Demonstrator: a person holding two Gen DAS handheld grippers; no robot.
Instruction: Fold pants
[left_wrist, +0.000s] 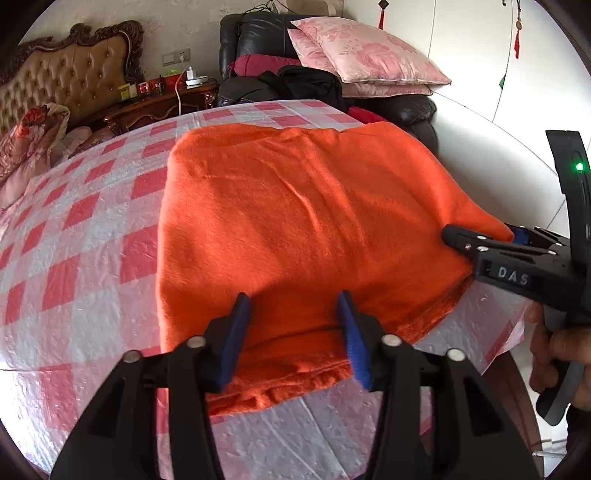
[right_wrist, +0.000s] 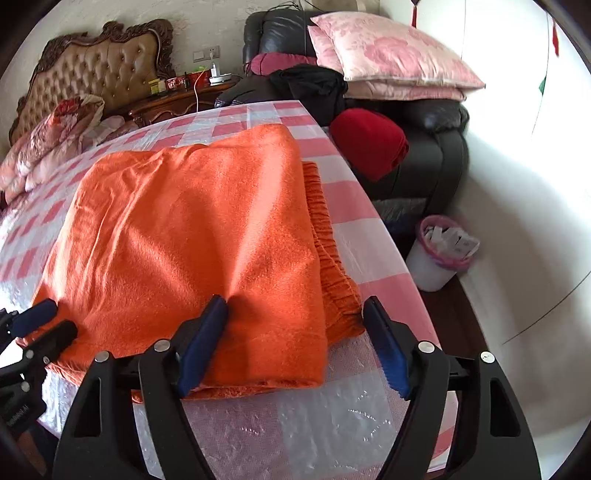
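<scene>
Broadly, a table in a pink-and-white checked plastic cover fills both views, and on it lie the orange pants, folded into a thick slab with the gathered waistband showing at its right edge. Behind stand a black leather armchair stacked with pink pillows and a small white bin. The right gripper stands wide, straddling the near right corner of the fabric — not pinching it. The left gripper is partly open over the near hem, pads apart.
</scene>
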